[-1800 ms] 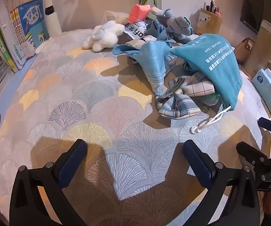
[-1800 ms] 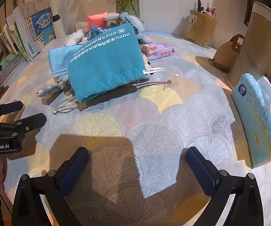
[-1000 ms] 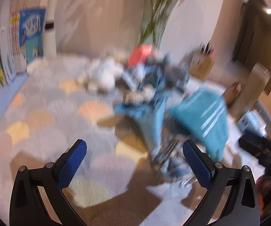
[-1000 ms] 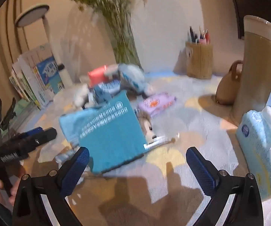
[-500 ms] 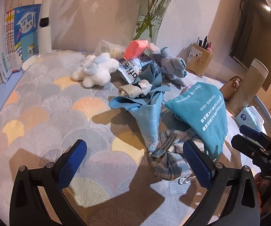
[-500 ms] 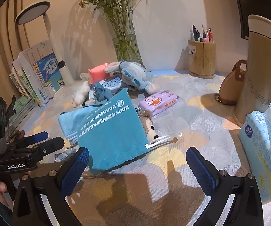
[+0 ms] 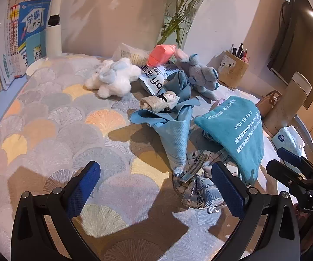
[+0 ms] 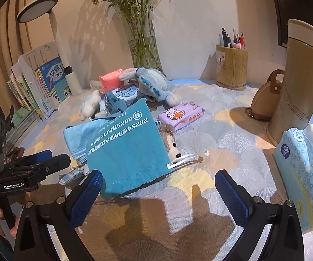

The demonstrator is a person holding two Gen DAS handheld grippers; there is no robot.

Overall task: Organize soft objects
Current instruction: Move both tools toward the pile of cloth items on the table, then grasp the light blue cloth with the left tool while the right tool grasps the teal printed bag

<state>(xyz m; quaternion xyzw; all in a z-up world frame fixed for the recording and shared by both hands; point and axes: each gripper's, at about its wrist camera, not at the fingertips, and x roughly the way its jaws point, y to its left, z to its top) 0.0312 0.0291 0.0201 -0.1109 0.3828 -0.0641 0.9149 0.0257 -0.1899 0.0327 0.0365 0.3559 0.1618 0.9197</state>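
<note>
Nothing looks sorted yet: the teal drawstring bag (image 8: 123, 150) lies heaped over the plaid cloth (image 7: 196, 187), blue towel (image 7: 173, 134) just behind it, plush toys beyond; left gripper (image 7: 156, 192) and right gripper (image 8: 158, 192) gape wide, empty

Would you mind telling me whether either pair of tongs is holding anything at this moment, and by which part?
Nothing is held. The left tongs and right tongs both stand open above the patterned tablecloth, short of the teal drawstring bag.
</note>
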